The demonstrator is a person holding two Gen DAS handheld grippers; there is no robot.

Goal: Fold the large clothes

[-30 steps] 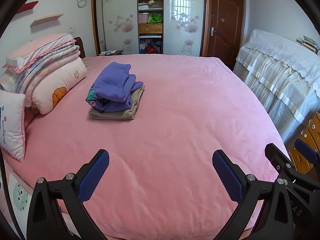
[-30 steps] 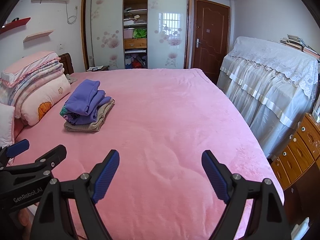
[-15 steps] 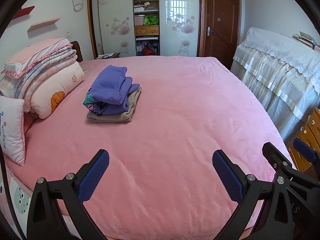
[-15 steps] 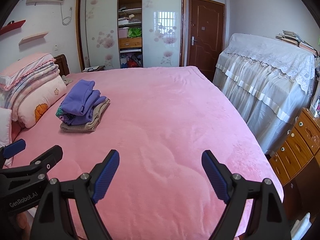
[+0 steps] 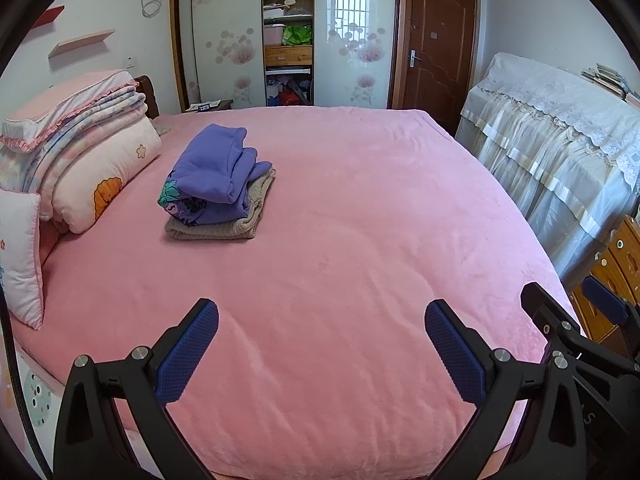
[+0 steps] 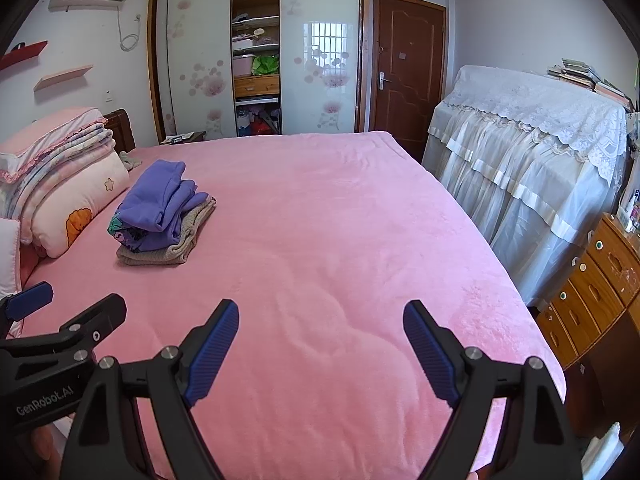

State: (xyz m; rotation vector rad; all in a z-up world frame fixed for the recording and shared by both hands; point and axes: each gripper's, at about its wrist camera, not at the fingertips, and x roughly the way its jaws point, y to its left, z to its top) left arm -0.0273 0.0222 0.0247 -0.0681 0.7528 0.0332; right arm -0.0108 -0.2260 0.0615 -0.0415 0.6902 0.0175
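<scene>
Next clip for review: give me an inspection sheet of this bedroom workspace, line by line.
Surface: pink bedspread, mostly bare.
Job's things: purple garment folded on top of a folded beige garment, near the pillows.
Clutter: stacked pillows and quilts at the headboard side.
Grippers: left hand-held gripper open, holding nothing; right hand-held gripper open, holding nothing.
Cables: air conditioner cord on the wall.
Surroundings: open wardrobe, closed brown door, lace-covered furniture, wooden drawers.

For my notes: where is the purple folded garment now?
In both views, the purple folded garment lies atop a beige folded knit, left on the bed beside the pillows.
</scene>
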